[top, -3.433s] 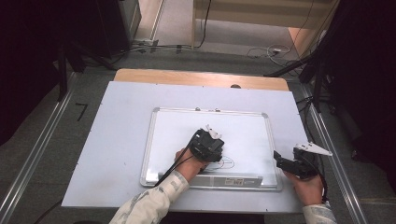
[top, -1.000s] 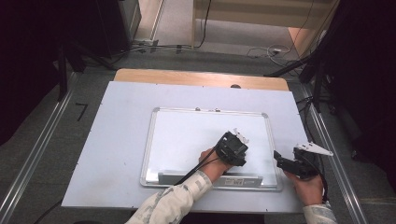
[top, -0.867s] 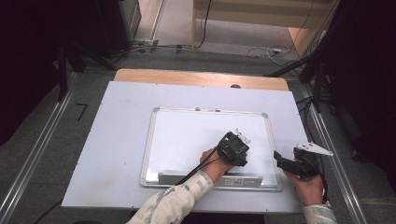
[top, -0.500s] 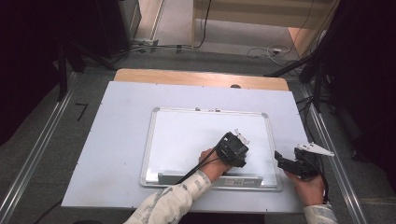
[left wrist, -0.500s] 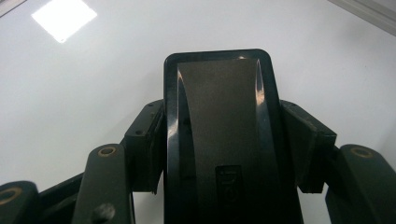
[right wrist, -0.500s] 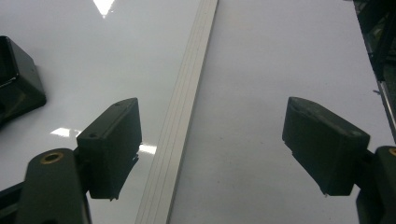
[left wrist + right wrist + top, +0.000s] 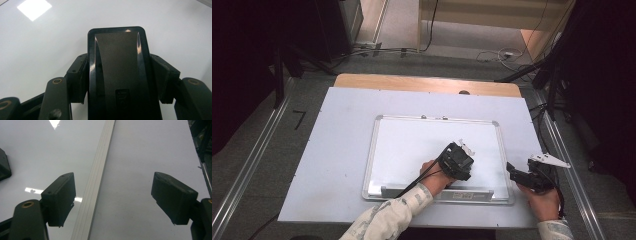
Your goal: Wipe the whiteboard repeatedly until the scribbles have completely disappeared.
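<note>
Eraser [image 7: 117, 75], black and rectangular, is sitting clenched between the jaws of the left gripper [image 7: 457, 161], its flat face lying on the whiteboard [image 7: 412, 145] at the lower right part of the writing surface, near the bottom tray [image 7: 412, 192]. Left gripper view is showing both pads [image 7: 78, 75] pressing the eraser's long sides, so the hold looks square and centred. Right gripper [image 7: 113, 202] is standing released, jaws wide apart with nothing between them, hovering over the whiteboard's right frame rail [image 7: 98, 182] where it meets the pale table [image 7: 337, 130]; in the high view it is resting just off the board's right edge [image 7: 529, 175]. Board surface around the eraser is reading clean white in the gripper views; whether any faint marks remain I cannot tell. Advice for the wiping in hand: keeping the eraser flat rather than tipped on an edge, pressing evenly, sweeping in overlapping straight passes, and stopping short of the frame. Free gripper could be steadying the rail if the board starts sliding. Cable [image 7: 422, 176] should be trailing clear of the wiped area.
</note>
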`<state>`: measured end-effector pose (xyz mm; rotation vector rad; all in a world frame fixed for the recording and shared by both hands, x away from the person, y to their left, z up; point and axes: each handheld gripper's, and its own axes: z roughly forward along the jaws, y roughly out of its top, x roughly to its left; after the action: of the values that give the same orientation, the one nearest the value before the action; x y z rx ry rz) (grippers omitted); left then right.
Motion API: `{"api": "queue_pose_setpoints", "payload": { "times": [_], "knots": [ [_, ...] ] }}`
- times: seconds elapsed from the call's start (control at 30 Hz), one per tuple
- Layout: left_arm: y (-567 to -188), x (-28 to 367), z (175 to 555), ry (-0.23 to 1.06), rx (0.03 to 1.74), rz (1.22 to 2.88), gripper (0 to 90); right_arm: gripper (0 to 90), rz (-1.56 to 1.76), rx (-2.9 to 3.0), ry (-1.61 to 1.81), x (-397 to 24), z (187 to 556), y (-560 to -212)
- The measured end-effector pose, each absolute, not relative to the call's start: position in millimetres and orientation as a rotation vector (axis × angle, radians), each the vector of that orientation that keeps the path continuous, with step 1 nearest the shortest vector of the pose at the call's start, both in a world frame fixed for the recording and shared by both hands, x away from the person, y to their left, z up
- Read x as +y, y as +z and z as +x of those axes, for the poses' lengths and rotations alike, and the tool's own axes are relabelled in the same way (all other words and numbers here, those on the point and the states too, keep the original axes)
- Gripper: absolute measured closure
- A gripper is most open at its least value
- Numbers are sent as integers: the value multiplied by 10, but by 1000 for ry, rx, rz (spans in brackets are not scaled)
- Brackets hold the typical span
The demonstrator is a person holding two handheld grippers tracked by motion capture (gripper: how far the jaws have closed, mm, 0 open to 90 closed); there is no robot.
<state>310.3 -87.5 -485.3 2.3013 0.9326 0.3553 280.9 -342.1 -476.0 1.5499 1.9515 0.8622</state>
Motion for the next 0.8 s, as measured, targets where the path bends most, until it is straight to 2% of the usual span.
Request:
{"api": "queue_pose_setpoints", "payload": {
  "times": [0.37,0.57,0.8],
  "knots": [
    [-4854,-1128,3107,342,886,2313,391,184,1553,1950,867,-3429,2809,-4760],
    [-4854,-1077,3112,339,885,2314,391,184,1558,1946,867,-3437,2801,-4756],
    [-4850,-842,3106,347,907,2317,390,184,1557,1947,862,-3437,2799,-4756]
  ]
}}
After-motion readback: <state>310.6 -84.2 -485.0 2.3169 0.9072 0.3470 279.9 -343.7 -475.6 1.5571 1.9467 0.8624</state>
